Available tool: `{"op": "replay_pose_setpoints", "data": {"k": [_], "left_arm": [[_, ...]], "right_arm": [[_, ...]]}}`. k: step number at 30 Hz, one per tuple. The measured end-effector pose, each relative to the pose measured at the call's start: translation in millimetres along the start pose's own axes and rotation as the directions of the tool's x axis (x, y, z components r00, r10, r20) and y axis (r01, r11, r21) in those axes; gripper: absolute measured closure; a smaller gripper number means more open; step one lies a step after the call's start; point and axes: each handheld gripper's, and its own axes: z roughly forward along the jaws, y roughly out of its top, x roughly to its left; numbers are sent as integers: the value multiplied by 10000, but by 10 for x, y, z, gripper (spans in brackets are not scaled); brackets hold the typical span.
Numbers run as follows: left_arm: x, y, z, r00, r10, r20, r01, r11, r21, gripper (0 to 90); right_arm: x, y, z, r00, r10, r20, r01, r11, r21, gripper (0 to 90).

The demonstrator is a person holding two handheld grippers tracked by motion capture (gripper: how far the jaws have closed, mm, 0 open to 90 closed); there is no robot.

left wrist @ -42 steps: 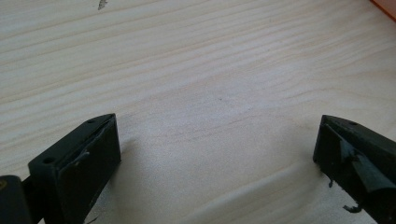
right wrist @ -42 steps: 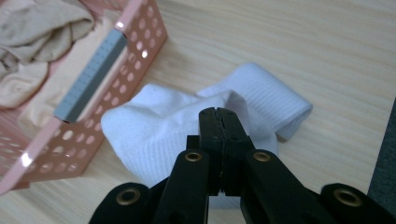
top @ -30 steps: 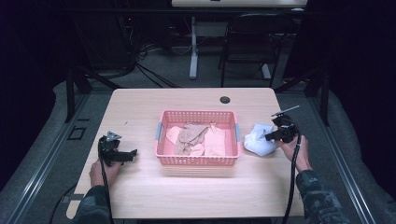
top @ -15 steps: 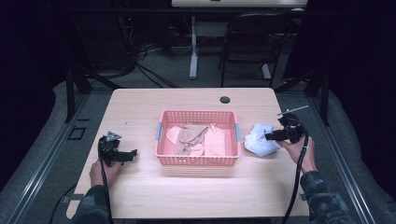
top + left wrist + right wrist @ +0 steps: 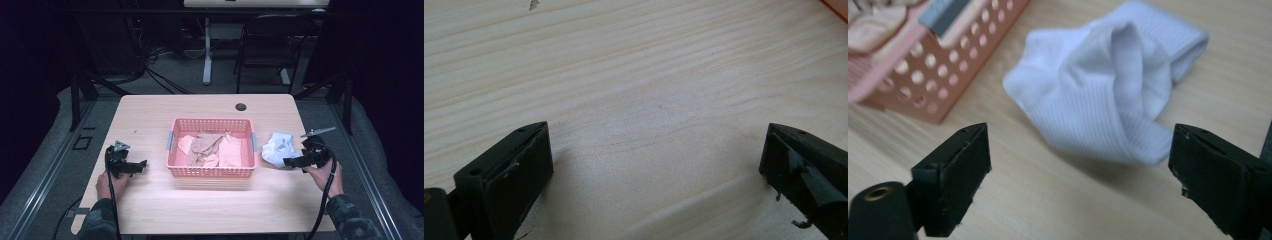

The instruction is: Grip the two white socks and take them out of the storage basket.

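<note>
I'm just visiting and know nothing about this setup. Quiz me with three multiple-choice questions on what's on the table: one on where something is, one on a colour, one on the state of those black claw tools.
1. Where does the white sock lie?
A. inside the basket
B. on the table beside the basket, on the right gripper's side
C. on the floor

2. What colour is the basket?
A. pink
B. blue
C. green

3. How do the right gripper's jaws stand?
A. shut on the sock
B. shut on the basket rim
C. open, with nothing between them

Answers:
1. B: the sock rests on the wooden table, outside the basket wall.
2. A: its perforated walls are pink in the high view and the right gripper view.
3. C: the right gripper view shows its jaws wide apart, short of the sock.
</note>
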Motion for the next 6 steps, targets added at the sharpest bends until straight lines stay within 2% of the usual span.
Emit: {"op": "replay_pose_setpoints", "data": {"k": [6], "left_arm": [[1, 0, 0, 10000, 0, 0, 0, 10000, 2, 5]], "right_arm": [[5, -216, 101, 10000, -50, 80, 43, 9967, 809, 52]]}}
